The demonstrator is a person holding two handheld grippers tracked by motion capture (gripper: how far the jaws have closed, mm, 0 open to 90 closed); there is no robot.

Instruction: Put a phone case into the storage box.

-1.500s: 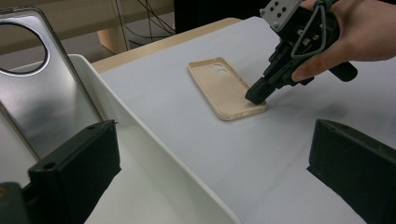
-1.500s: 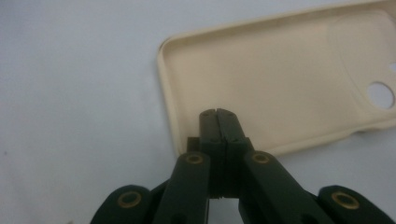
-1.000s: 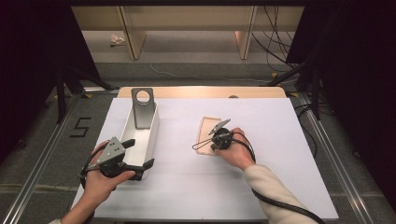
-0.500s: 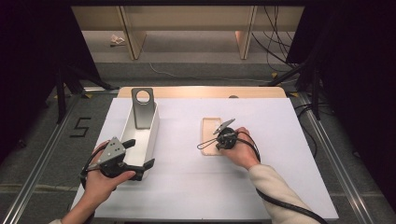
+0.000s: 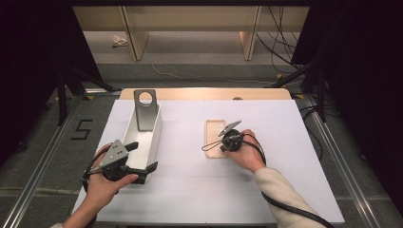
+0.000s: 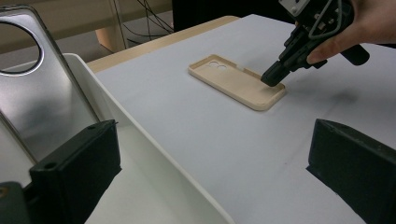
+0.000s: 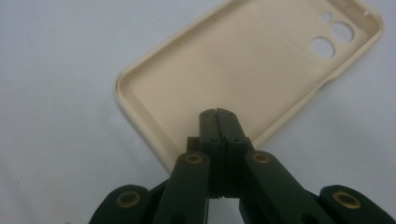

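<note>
A beige phone case (image 5: 215, 133) (image 6: 233, 81) (image 7: 243, 70) lies flat, hollow side up, in the middle of the white table. My right gripper (image 5: 222, 147) (image 6: 272, 79) (image 7: 218, 114) is shut, jaws pressed together with nothing between them, its tip down on the case's near end just inside the rim. My left gripper (image 5: 142, 156) (image 6: 215, 172) is open wide and straddles the near wall of a long white tray (image 5: 154, 135) (image 6: 154, 163), one jaw inside and one outside. A silver phone back (image 5: 145, 107) (image 6: 37, 93) with a round hole leans upright at the tray's far end.
The white table top (image 5: 285, 180) ends at a wooden strip (image 5: 204, 93) along the far edge. Cables trail from both grippers over the near part of the table. Dark stands and metal rails flank both sides.
The beige case stood tilted under the right gripper a second ago and now lies flat on the table. The right hand shifted only slightly. The left hand kept still.
</note>
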